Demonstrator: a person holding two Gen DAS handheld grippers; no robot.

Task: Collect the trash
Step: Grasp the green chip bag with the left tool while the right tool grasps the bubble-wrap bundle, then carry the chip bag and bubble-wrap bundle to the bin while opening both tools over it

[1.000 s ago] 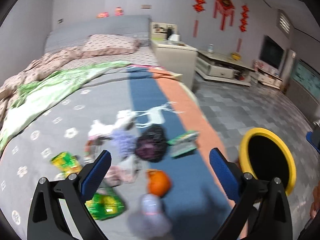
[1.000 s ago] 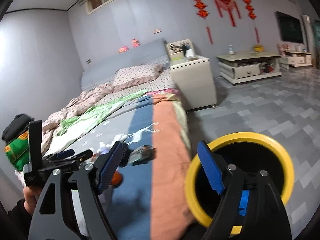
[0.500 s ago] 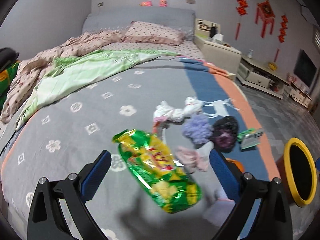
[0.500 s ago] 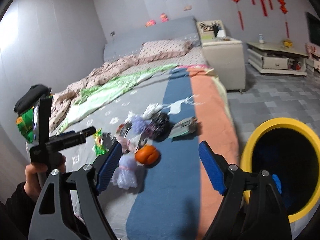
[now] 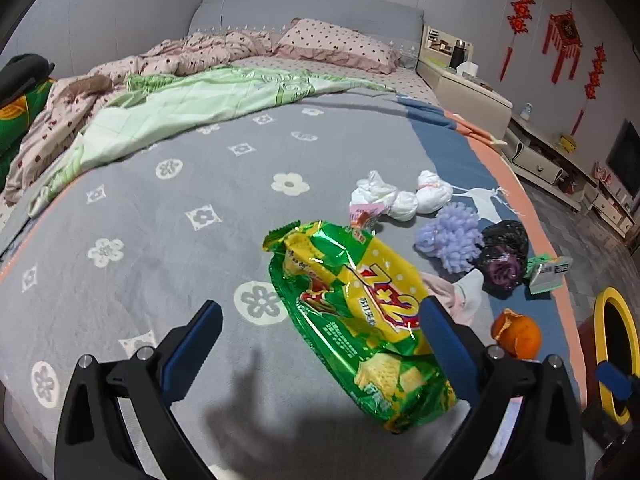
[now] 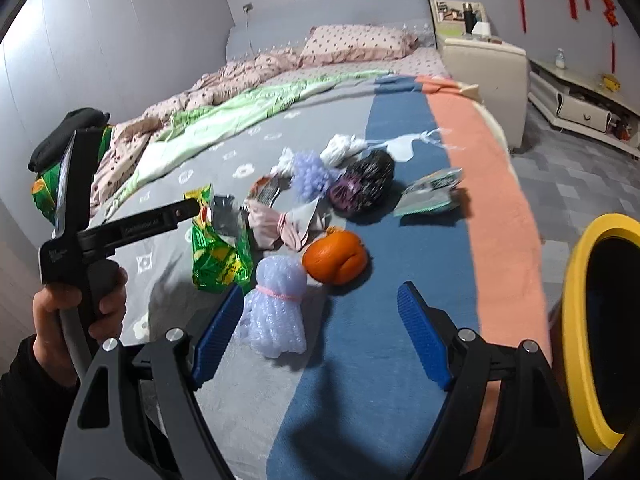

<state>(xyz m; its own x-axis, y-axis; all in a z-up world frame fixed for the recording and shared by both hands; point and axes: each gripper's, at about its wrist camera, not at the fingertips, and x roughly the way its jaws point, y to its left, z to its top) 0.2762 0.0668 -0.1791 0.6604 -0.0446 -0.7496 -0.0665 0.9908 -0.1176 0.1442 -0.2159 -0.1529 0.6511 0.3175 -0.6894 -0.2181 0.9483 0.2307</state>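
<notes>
Trash lies in a pile on the grey flowered bedspread (image 5: 168,240). My left gripper (image 5: 320,340) hovers open over a green and yellow snack bag (image 5: 360,312), which lies nearer its right finger and is untouched. My right gripper (image 6: 320,320) is open above a lilac bubble-wrap bundle (image 6: 276,312), beside its left finger, and an orange peel (image 6: 336,260) just beyond. A yellow-rimmed bin (image 6: 576,320) stands on the floor to the right of the bed. A hand (image 6: 80,308) holds the left gripper at the left of the right wrist view.
Further trash: white tied bags (image 5: 400,196), a purple fluffy ball (image 5: 448,236), a black bag (image 5: 504,252), a green packet (image 5: 548,272), pink cloth (image 5: 444,292). Rumpled quilts (image 5: 180,96) and a pillow (image 5: 332,44) lie at the bed's head. A nightstand (image 5: 468,96) and tiled floor are at right.
Both grippers swung left from the bin toward the bed and came lower. The snack bag now fills the left view; the bubble wrap and orange peel sit close before the right gripper.
</notes>
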